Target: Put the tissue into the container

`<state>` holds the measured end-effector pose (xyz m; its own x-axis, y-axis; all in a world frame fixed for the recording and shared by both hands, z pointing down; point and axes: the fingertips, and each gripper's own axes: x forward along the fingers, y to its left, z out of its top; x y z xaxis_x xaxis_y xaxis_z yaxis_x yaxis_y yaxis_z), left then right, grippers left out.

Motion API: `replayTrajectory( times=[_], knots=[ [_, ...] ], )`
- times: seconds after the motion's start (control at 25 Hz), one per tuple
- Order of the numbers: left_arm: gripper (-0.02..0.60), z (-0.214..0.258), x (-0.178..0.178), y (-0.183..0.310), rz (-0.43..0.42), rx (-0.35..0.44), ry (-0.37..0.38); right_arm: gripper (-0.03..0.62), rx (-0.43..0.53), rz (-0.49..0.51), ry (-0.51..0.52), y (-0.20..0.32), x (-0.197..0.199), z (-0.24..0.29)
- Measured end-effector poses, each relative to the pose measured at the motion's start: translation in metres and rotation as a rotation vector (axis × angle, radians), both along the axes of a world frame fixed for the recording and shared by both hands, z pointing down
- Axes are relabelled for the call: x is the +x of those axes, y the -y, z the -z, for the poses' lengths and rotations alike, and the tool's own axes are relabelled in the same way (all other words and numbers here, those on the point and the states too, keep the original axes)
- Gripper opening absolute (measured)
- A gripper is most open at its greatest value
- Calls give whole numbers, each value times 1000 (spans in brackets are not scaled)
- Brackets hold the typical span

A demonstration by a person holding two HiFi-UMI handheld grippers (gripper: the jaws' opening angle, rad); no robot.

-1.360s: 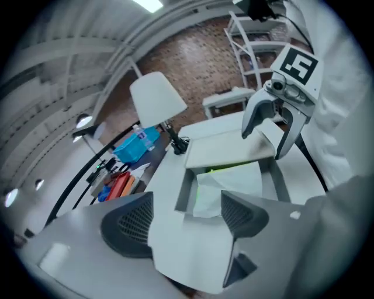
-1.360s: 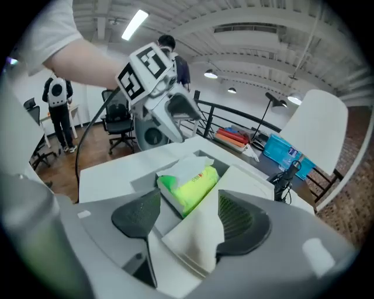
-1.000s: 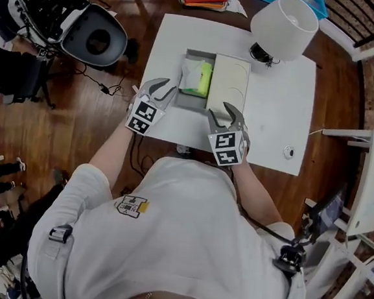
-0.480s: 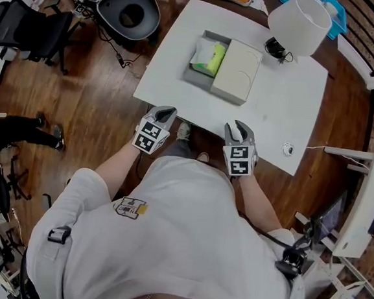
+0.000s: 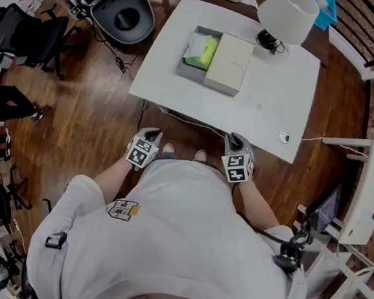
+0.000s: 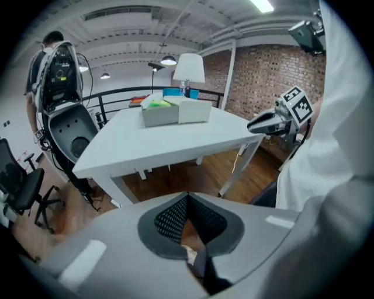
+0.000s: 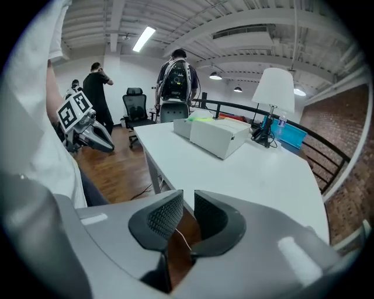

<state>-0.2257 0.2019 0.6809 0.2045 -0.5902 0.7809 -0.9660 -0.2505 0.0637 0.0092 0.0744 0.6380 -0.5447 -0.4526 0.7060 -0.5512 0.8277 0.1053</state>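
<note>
A grey container point(image 5: 193, 68) stands on the white table point(image 5: 270, 94), with a white and green tissue pack point(image 5: 201, 49) lying inside it. A cream box-like part point(image 5: 231, 55) sits against the container's right side. Both grippers hang off the table's near edge, close to the person's body. My left gripper point(image 5: 145, 142) point(image 6: 187, 201) is shut with nothing in it. My right gripper point(image 5: 234, 148) point(image 7: 188, 204) is closing, a narrow gap left between its pads and nothing between them. The container point(image 6: 159, 112) point(image 7: 182, 125) is far from both.
A white lamp point(image 5: 286, 14) stands at the table's far right corner, and a small round object point(image 5: 284, 137) lies near the right front edge. A grey pod-shaped seat point(image 5: 123, 19) and a black office chair point(image 5: 28, 34) stand on the wooden floor at left. People stand in the background.
Both grippers have drawn back from beside the container, over the table's front edge, to the person's body. Their jaws have gone from spread to closed or nearly closed.
</note>
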Motion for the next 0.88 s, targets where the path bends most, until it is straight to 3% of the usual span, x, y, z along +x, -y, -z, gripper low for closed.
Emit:
replayTrajectory(
  times=[0.2, 0.4, 0.6, 0.88],
  knots=[
    [0, -49, -14, -27, -132, -168, 11, 34, 68, -12, -93, -16, 15, -8],
    [0, -87, -33, -51, -188, -279, 39, 11, 70, 45, -207, -40, 23, -41],
    [0, -99, -48, -67, -232, -322, 60, 1, 67, 97, -323, -56, 25, -62],
    [0, -100, -51, -77, -237, -338, 54, 0, -27, 65, -284, -74, 24, -71]
  ],
)
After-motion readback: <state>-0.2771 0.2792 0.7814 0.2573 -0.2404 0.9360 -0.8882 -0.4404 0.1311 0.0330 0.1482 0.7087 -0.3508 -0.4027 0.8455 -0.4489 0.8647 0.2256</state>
